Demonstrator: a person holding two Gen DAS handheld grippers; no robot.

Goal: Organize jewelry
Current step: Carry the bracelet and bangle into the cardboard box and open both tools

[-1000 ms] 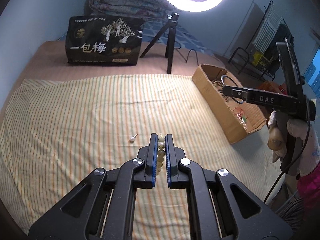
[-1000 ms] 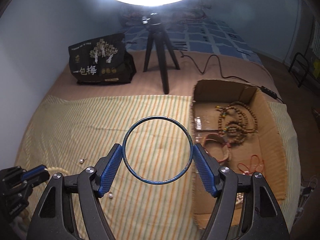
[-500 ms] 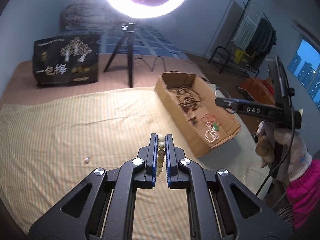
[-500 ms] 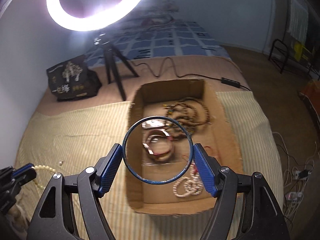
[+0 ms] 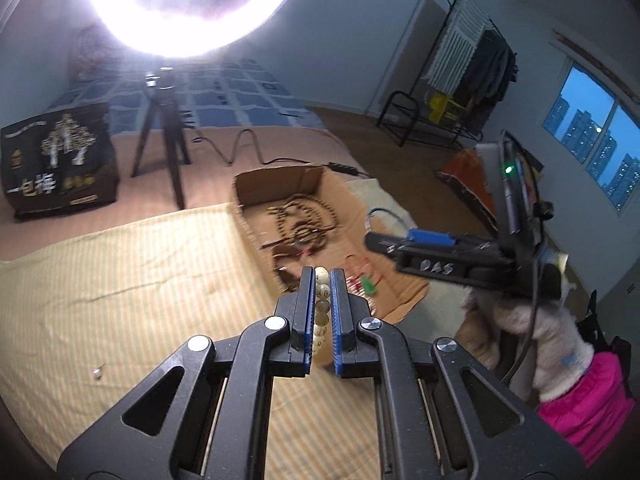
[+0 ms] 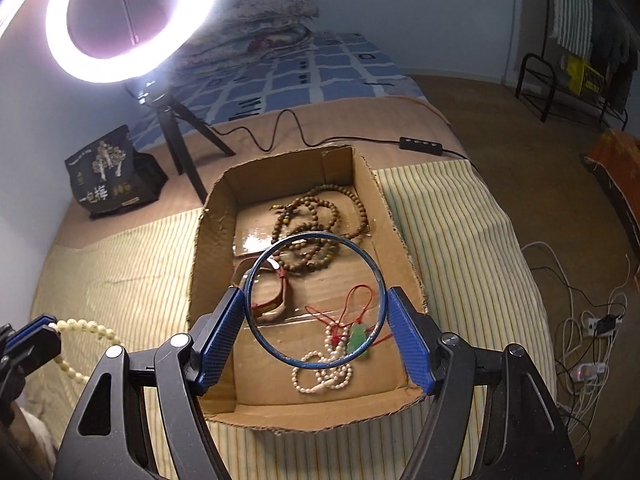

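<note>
My left gripper [image 5: 322,276] is shut on a string of cream beads [image 5: 321,308], held above the striped cloth just left of the cardboard box [image 5: 280,178]. The same beads [image 6: 86,326] hang from it at the lower left of the right wrist view. My right gripper [image 6: 316,300] is shut on a thin blue bangle [image 6: 276,354] and hovers over the box [image 6: 392,402]. Inside the box lie brown wooden beads [image 6: 320,216], a reddish strap, a white pearl bracelet [image 6: 320,376] and a green pendant on red cord [image 6: 358,340].
A ring light on a black tripod [image 5: 170,136] stands behind the box, its cable [image 6: 288,128] trailing along the bed. A black printed bag [image 5: 56,160] sits at the far left. One small pearl earring [image 5: 97,372] lies on the striped cloth [image 5: 120,280]. The bed's edge drops off right of the box.
Both grippers have swung right, from over the striped cloth towards the box. The bangle now hangs over the box's inside, and the cream beads have come close to its left wall.
</note>
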